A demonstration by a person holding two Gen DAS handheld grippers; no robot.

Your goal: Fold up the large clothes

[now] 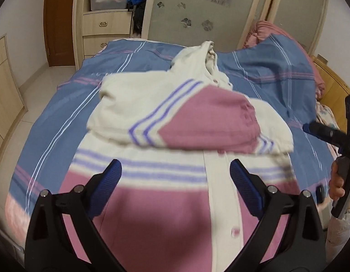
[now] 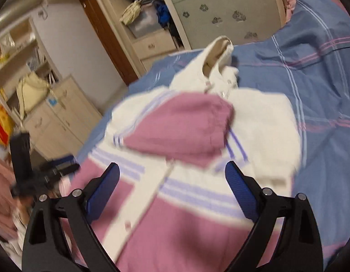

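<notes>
Left gripper [image 1: 175, 174]: your blue-padded jaws stand wide apart with nothing between them, hanging above the garment's lower front
Jacket, left wrist view [image 1: 166, 204]: a pink and cream hooded jacket with lilac stripes lies front-up on the bed, its cream button placket running between your jaws
Sleeves, left wrist view [image 1: 197, 117]: both are folded in across the chest, the pink cuff end lying on top of the cream
Hood [image 1: 209, 54]: it lies crumpled at the far end of the jacket
Bedcover [image 1: 61, 113]: blue with pink and white lines, it spreads under and around the jacket
Right gripper, left wrist view [image 1: 315, 156]: your other tool shows at the right edge, a hand [image 1: 336, 181] wrapped around its handle
Wardrobe [image 1: 186, 6]: frosted flower-patterned doors stand beyond the bed
Right gripper, right wrist view [image 2: 172, 174]: your jaws are spread wide and empty, above the striped middle of the jacket [image 2: 175, 222]
Sleeves, right wrist view [image 2: 181, 127]: the pink part lies crossed over the chest
Left gripper, right wrist view [image 2: 59, 165]: blurred at the left edge, beside the jacket's hem side
Cabinet [image 2: 59, 113]: pale drawers stand left of the bed
</notes>
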